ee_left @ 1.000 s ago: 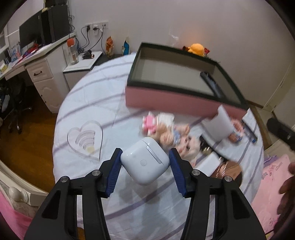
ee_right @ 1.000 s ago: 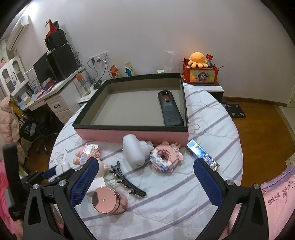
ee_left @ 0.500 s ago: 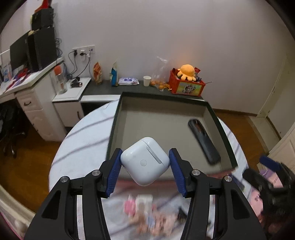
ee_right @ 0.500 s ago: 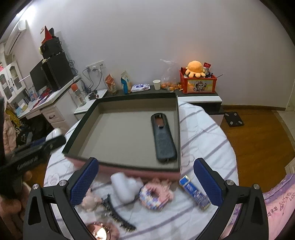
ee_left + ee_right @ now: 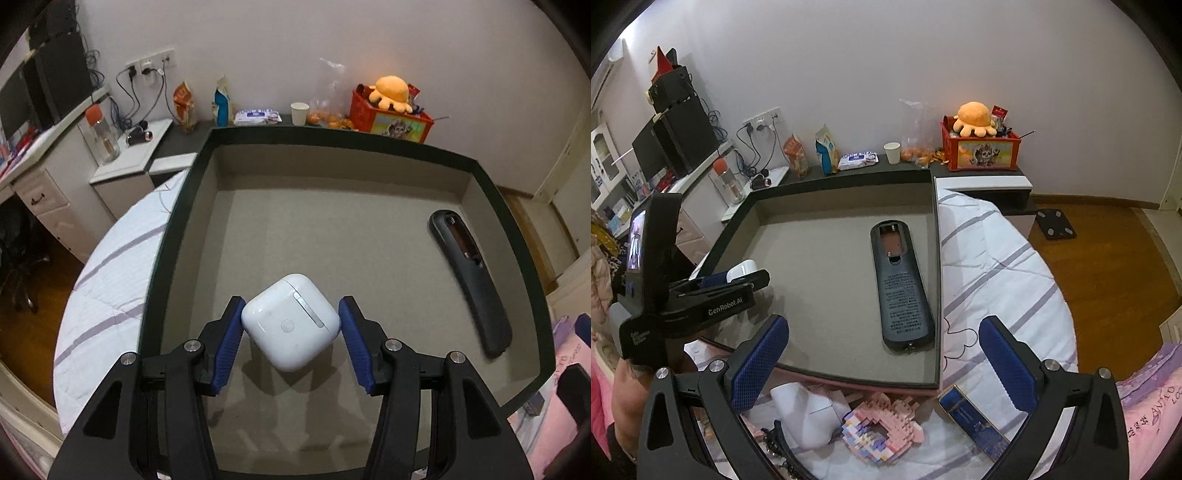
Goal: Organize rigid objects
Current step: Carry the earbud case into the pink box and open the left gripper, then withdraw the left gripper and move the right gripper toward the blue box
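- The round table [image 5: 997,266], covered in a white cloth with purple stripes, carries everything else and stands beside a low dark shelf against the wall.
- The large shallow box [image 5: 517,236], dark-rimmed with a grey-beige floor and a pink outer wall, lies on the table and fills most of the left wrist view.
- The left gripper [image 5: 291,328] reaches over the box's near left area, its blue pads [image 5: 229,338] clamped against the two sides of the white earbud case.
- The right gripper [image 5: 882,362] hangs above the box's near edge with its jaws spread wide and nothing between them.
- The black remote [image 5: 900,291] lies flat inside the box along its right wall, back side up.
- The white earbud case [image 5: 290,321] is held tilted just above the box floor, well apart from the remote.
- In front of the box, on the cloth, lie a pink block model [image 5: 882,430], a blue rectangular case [image 5: 975,421] and a black hair clip [image 5: 783,448].
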`<state>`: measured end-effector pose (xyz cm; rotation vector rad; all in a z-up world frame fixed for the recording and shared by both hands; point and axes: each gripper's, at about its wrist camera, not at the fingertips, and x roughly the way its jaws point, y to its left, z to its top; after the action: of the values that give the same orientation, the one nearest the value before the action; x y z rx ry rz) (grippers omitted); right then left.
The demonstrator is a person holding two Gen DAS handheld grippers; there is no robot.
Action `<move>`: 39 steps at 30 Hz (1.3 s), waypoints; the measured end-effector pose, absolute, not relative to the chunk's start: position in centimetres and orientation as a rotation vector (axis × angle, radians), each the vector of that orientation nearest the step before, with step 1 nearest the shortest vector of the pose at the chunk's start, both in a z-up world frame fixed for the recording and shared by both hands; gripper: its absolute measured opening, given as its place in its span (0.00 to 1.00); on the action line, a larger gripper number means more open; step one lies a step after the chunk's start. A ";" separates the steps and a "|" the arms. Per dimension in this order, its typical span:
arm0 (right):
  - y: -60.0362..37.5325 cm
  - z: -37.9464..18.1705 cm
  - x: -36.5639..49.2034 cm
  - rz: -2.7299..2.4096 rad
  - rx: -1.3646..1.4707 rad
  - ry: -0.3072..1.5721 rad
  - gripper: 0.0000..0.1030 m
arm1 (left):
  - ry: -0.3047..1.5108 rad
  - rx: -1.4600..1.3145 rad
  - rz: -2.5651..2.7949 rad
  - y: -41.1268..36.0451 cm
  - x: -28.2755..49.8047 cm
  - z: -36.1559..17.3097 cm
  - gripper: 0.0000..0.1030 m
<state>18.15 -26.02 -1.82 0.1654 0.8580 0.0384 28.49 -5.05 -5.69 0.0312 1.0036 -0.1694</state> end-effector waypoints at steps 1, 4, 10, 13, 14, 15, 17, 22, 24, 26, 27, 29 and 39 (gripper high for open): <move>-25.9 -1.9 18.3 0.040 0.165 0.860 1.00 | 1.006 0.034 -0.165 -5.0 28.6 -5.7 0.53; -25.6 -1.8 18.4 0.045 0.161 0.860 1.00 | 1.003 0.053 -0.169 -5.5 28.5 -5.4 0.73; -25.3 -1.2 17.7 0.044 0.157 0.844 1.00 | 0.930 0.032 -0.155 -4.7 26.6 -2.7 0.96; -25.1 -0.5 16.9 0.049 0.157 0.828 1.00 | 0.900 0.025 -0.152 -4.1 24.8 -0.9 0.96; -25.0 -0.3 16.6 0.050 0.153 0.823 1.00 | 0.888 0.023 -0.148 -3.8 24.0 -0.3 0.97; -24.9 -0.1 16.2 0.051 0.149 0.818 1.00 | 0.877 0.019 -0.146 -3.6 23.3 0.1 0.97; -24.6 0.4 15.5 0.053 0.148 0.811 1.00 | 0.855 0.010 -0.144 -3.0 21.7 1.1 0.98; -24.0 1.2 13.6 0.060 0.141 0.791 1.00 | 0.803 -0.003 -0.131 -1.9 16.8 2.9 1.00; -23.8 1.4 12.8 0.065 0.144 0.786 1.00 | 0.795 -0.013 -0.126 -1.4 14.8 3.1 1.00; -23.7 1.5 11.8 0.067 0.143 0.781 1.00 | 0.787 -0.030 -0.115 -0.7 13.0 3.1 1.00; -23.7 1.5 11.3 0.066 0.143 0.779 1.00 | 0.785 -0.041 -0.110 -0.3 12.2 3.1 1.00; -24.0 1.3 10.3 0.060 0.144 0.781 1.00 | 0.790 -0.071 -0.107 0.4 10.5 2.8 1.00; -26.8 -1.0 6.1 -0.011 0.169 0.839 1.00 | 0.855 -0.098 -0.078 1.3 6.7 0.1 1.00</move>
<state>6.07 -26.85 -1.02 0.1689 0.8390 -0.0109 6.73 1.26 0.15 -0.0981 0.8549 -0.0781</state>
